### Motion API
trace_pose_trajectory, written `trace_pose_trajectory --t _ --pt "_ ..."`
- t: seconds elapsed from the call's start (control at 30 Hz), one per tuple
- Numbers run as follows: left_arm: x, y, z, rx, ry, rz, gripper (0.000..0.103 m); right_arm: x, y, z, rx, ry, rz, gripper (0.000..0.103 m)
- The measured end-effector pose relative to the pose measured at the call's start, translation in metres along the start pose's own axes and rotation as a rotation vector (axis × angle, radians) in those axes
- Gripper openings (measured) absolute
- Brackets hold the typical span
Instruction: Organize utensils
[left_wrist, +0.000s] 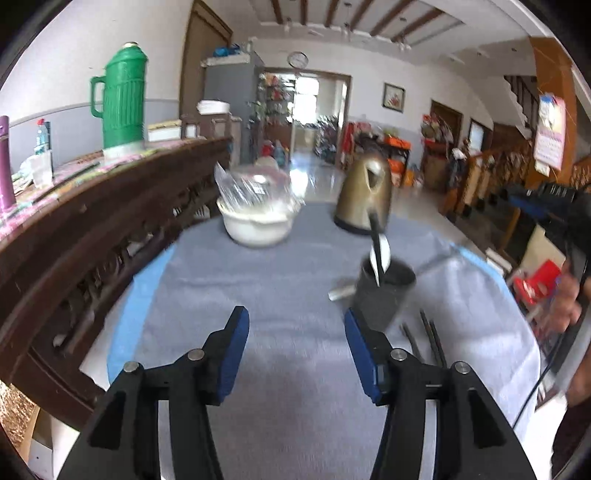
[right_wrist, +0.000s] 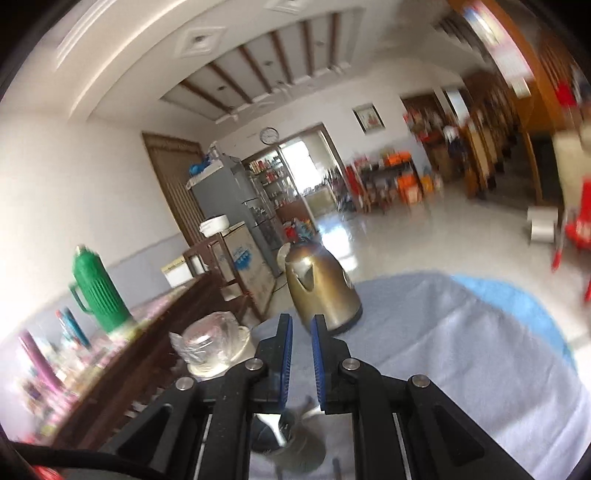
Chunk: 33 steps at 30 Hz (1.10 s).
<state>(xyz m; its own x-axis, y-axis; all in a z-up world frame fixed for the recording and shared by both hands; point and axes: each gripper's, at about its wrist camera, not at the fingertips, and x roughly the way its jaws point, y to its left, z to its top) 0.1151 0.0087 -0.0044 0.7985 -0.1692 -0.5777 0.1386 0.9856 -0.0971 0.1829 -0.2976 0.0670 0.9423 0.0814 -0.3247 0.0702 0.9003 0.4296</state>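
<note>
A dark utensil cup (left_wrist: 384, 291) stands on the grey tablecloth (left_wrist: 288, 280), holding a white spoon (left_wrist: 382, 254) and a dark-handled utensil. Dark chopsticks (left_wrist: 430, 338) lie on the cloth just right of the cup, and a metal utensil (left_wrist: 341, 291) lies at its left. My left gripper (left_wrist: 295, 332) is open and empty, low over the cloth in front of the cup. My right gripper (right_wrist: 301, 339) is raised above the cup (right_wrist: 280, 434), its jaws nearly closed with a narrow gap and nothing visible between them. It shows at the right edge of the left wrist view (left_wrist: 554, 206).
A brass kettle (left_wrist: 365, 195) and a white bowl (left_wrist: 256, 225) holding a plastic-wrapped item stand at the table's far side. A dark wooden sideboard (left_wrist: 92, 229) runs along the left, carrying a green thermos (left_wrist: 120, 99) and bottles. A red stool (left_wrist: 535, 280) stands off the table's right.
</note>
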Motion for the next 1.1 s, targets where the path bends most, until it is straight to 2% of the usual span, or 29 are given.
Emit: trace_pose_trajectory --t 0.13,0.3,0.4,0.53,0.7,0.83,0.9,1.0,1.1 --pt "0.017 -0.017 -0.038 0.057 0.135 -0.022 0.056 -0.019 -0.065 -0.02 0.222 0.093 0.042 0.013" --pt "0.037 -0.029 -0.076 0.051 0.308 -0.066 0.056 -0.033 -0.121 -0.077 0.313 0.225 0.017 0.015" --pt "0.044 -0.035 -0.088 0.039 0.366 -0.078 0.056 -0.026 -0.143 -0.104 0.402 0.311 0.051 0.015" --pt "0.042 -0.04 -0.097 0.055 0.362 -0.067 0.056 0.007 -0.155 -0.117 0.51 0.396 0.156 0.015" --pt "0.036 -0.037 -0.087 0.043 0.312 -0.09 0.056 0.078 -0.141 -0.111 0.533 0.484 0.244 0.015" --pt "0.041 -0.036 -0.076 0.075 0.292 -0.086 0.056 0.152 -0.126 -0.11 0.566 0.582 0.26 0.015" --pt "0.044 -0.034 -0.071 0.081 0.293 -0.088 0.056 0.185 -0.124 -0.114 0.581 0.623 0.238 0.015" --pt "0.05 -0.029 -0.064 0.072 0.296 -0.097 0.056 0.224 -0.131 -0.124 0.645 0.656 0.198 0.015" --pt "0.057 -0.024 -0.057 0.064 0.298 -0.097 0.056 0.247 -0.138 -0.13 0.691 0.643 0.189 0.015"
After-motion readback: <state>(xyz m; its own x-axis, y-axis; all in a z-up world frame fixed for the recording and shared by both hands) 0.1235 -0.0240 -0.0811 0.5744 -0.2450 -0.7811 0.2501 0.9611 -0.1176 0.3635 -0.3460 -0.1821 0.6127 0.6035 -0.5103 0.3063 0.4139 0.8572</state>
